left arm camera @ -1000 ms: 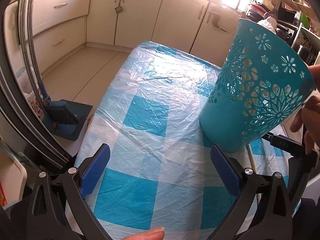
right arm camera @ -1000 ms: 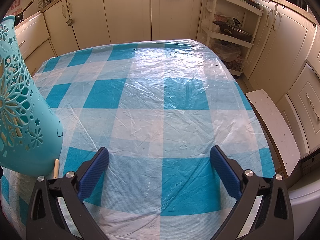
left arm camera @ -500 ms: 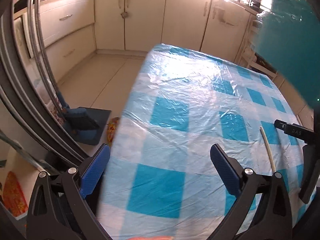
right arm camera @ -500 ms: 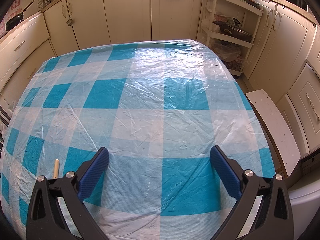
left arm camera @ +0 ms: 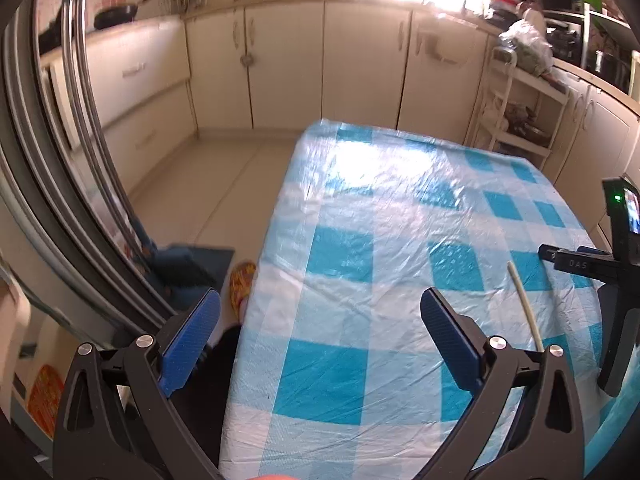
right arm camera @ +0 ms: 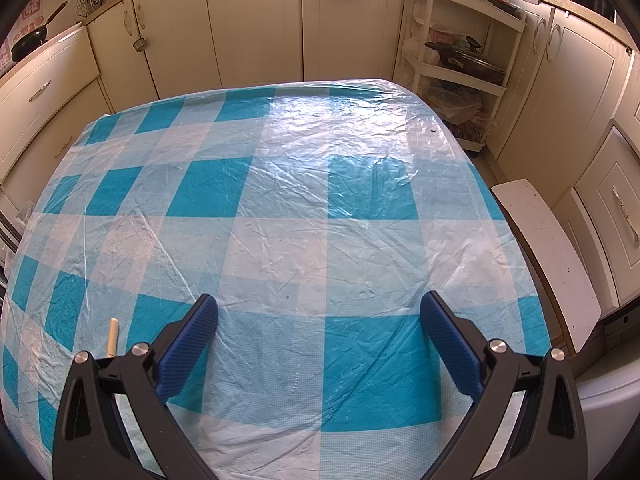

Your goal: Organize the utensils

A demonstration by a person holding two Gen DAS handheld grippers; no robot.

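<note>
A thin pale stick-like utensil (left arm camera: 525,306) lies on the blue-and-white checked tablecloth (left arm camera: 384,264), just right of my left gripper (left arm camera: 320,334); only its tip (right arm camera: 112,336) shows in the right wrist view, left of my right gripper (right arm camera: 320,334). Both grippers are open and empty, above the near end of the table. The right gripper's black body (left arm camera: 616,280) shows at the right edge of the left wrist view. The teal holder is out of view.
Cream cabinets (right arm camera: 256,20) surround the table. A white shelf rack (right arm camera: 460,60) with a pan stands at the far right corner. A white board (right arm camera: 548,256) lies past the table's right edge. A dustpan and brush (left arm camera: 180,272) sit on the floor at the left.
The teal perforated holder, seen tilted at the table a second ago, rose and left both views. The left gripper's view has swung up and left. The right gripper has not moved.
</note>
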